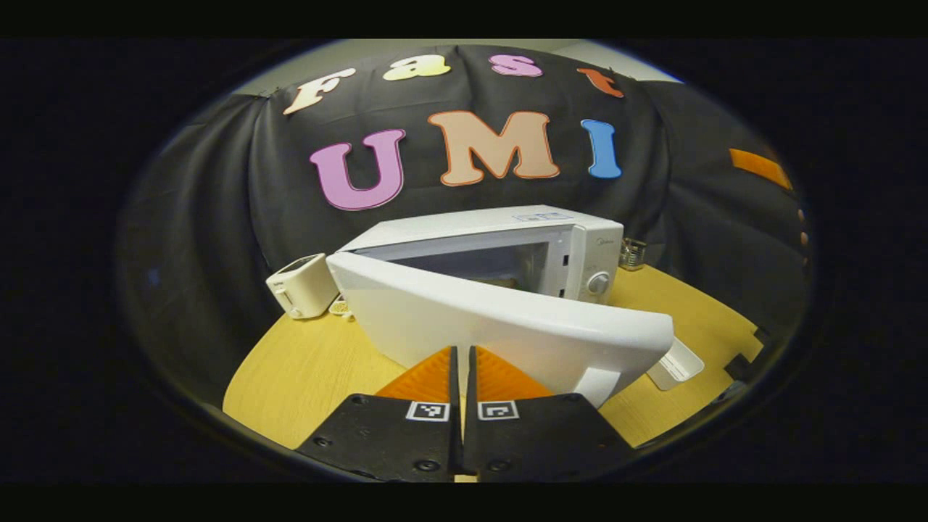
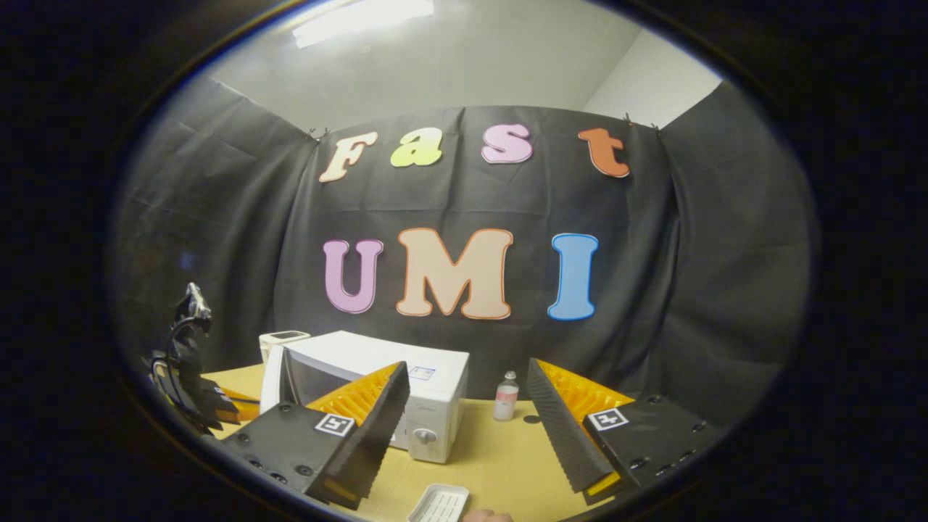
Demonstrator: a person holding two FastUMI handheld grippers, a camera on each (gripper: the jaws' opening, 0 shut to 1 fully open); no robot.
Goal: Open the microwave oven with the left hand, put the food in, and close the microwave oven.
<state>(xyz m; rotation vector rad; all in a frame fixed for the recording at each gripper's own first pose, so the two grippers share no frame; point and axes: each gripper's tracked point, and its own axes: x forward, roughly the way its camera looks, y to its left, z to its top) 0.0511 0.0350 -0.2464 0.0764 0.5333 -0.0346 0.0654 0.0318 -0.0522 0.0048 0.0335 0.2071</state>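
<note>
White microwave (image 1: 573, 250) door (image 1: 507, 322) stands partly open on counter (image 1: 304, 370); left gripper (image 1: 462, 362) fingers together against it. Right gripper (image 2: 467, 406) fingers apart, empty. Tray (image 2: 438, 504) outside; loading and closing remain

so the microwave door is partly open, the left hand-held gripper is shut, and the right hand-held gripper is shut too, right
Not quite. The right hand-held gripper is open: the right gripper view shows its fingers spread wide apart. The rest holds: the microwave door is partly open and the left hand-held gripper is shut, seen in the left gripper view.
</note>
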